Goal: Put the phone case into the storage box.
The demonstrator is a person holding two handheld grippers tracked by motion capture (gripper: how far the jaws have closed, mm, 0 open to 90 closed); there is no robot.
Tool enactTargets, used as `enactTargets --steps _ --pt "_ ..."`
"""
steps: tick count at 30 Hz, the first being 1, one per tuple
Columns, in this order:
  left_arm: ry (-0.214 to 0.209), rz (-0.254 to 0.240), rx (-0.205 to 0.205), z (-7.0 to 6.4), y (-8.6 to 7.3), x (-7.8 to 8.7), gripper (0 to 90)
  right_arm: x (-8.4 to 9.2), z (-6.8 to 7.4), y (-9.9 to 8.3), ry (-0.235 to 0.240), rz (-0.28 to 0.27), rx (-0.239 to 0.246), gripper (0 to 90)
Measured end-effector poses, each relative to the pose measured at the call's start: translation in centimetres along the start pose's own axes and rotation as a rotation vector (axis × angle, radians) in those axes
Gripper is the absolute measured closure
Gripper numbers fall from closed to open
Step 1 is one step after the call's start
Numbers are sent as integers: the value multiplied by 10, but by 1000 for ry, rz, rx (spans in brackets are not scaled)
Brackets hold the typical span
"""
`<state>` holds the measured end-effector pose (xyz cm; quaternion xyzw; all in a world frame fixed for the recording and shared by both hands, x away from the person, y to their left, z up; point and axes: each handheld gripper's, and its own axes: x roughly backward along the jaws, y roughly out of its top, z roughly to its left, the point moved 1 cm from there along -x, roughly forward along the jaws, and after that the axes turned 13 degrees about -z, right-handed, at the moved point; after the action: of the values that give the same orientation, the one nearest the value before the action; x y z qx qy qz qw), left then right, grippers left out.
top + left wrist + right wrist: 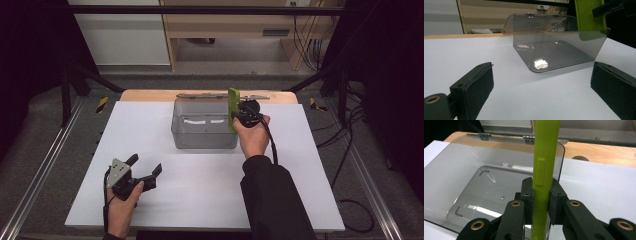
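**Holding a green case upright at the box rim**

Gripping is seen at the right tongs (239,114), just right of centre in the high view, where a flat lime-green phone case (233,109) is clamped edge-on and held upright. In the right gripper view the case (544,170) runs up the middle of the frame as a narrow green strip, and both black pads (527,195) are pressed flat against its two faces, so the jaws are closed firmly on it. The lower end of the case is seen over the right-hand wall of a clear smoky plastic box (205,127), which stands at the centre of the white tabletop (200,190). Whether the case touches the wall cannot be told. The hinged lid (210,95) of the box is laid open behind it, toward the wooden strip at the top edge of the tabletop. The box interior is seen bare in the right gripper view.

The left tongs (146,166) are held low in the lower left of the high view, well apart from the box. Their jaws are spread wide with nothing between them; in the left gripper view the two pads (477,87) sit at the lower left and lower right corners, with white tabletop between and the box (559,47) beyond. The green case (589,20) is seen at the upper right of that view, hanging over the box's far corner.
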<state>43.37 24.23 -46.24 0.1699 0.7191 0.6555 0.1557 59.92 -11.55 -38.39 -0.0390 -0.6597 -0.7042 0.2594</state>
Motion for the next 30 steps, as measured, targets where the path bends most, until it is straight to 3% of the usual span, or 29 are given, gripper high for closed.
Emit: enactTargets --steps 30 --pt "-29 0 -16 -5 -1 -3 43 -3 4 -13 24 43 1 769"
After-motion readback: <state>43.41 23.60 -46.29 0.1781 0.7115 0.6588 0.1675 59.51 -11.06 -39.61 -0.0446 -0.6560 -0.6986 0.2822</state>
